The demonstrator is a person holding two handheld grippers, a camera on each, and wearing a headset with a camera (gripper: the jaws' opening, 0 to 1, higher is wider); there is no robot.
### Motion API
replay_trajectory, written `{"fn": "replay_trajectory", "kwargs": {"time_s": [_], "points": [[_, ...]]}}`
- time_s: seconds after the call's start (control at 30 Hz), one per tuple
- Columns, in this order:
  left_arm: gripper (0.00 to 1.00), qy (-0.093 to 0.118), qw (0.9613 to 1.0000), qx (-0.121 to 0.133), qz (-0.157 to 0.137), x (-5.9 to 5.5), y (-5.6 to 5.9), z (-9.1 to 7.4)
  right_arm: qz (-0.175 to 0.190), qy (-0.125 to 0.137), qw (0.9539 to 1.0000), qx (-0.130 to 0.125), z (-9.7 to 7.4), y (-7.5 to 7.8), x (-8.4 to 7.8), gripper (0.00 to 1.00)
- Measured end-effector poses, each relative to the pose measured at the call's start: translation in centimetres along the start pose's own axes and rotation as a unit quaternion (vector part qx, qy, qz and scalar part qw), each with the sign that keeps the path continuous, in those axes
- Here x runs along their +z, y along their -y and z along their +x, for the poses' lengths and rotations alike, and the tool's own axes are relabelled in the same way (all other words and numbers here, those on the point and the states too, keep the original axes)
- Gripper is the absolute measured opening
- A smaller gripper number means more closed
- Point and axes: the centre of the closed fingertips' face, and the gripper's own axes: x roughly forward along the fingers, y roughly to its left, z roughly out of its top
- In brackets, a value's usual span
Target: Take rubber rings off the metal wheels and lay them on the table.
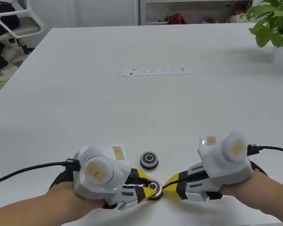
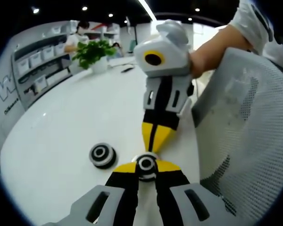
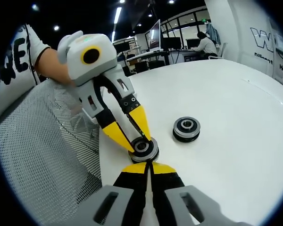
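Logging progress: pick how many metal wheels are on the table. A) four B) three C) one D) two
D: a free wheel lies on the table, and a held wheel sits between the jaws of the left gripper.

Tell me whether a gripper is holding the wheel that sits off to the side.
No, that wheel lies free on the table, beside the gripped wheel.
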Motion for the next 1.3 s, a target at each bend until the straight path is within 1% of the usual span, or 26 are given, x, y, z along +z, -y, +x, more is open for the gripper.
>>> {"fn": "replay_trajectory", "kwargs": {"time_s": [0.07,0.1,0.2,0.3,0.4,0.5,0.7,0.73,0.77,0.97,1.1,1.3], "points": [[0.13,-0.001,1.0000,0.001,0.000,0.0,0.0,0.0,0.011,0.002,0.9999,-0.001,-0.1,0.1,0.0,0.00],[0.13,-0.001,1.0000,0.001,0.001,0.0,0.0,0.0,0.015,0.006,0.9999,-0.005,-0.2,0.3,0.1,0.00],[0.13,-0.001,1.0000,0.002,0.001,0.0,0.0,0.0,0.040,0.016,0.9991,-0.008,-0.5,0.5,0.4,0.00],[0.13,-0.001,1.0000,0.003,0.000,0.0,-0.1,0.0,0.054,0.020,0.9983,-0.007,-0.5,0.4,0.4,0.00],[0.13,-0.002,1.0000,0.004,-0.001,0.0,-0.1,0.0,0.075,0.026,0.9968,-0.009,-0.6,0.6,0.5,0.00],[0.13,-0.004,1.0000,0.006,0.001,0.0,-0.1,0.0,0.097,0.043,0.9944,-0.005,-0.7,0.6,1.1,0.00],[0.13,-0.007,0.9999,0.011,-0.001,0.0,-0.2,0.0,0.103,0.047,0.9936,-0.005,-0.7,0.6,1.2,0.00],[0.12,-0.008,0.9999,0.012,-0.002,0.1,-0.2,0.0,0.108,0.054,0.9926,0.002,-0.6,0.4,1.5,0.00],[0.12,-0.009,0.9999,0.012,-0.003,0.1,-0.2,0.0,0.106,0.051,0.9931,-0.002,-0.6,0.5,1.4,0.00],[0.12,-0.011,0.9998,0.014,-0.003,0.0,-0.2,0.0,0.100,0.049,0.9938,0.002,-0.5,0.2,1.6,0.00],[0.12,-0.014,0.9998,0.016,-0.002,0.0,-0.1,-0.1,0.087,0.049,0.9950,0.009,-0.4,-0.4,1.9,0.00],[0.12,-0.015,0.9998,0.016,-0.003,0.0,-0.1,-0.1,0.083,0.051,0.9951,0.020,-0.1,-0.7,2.1,0.00]]}}
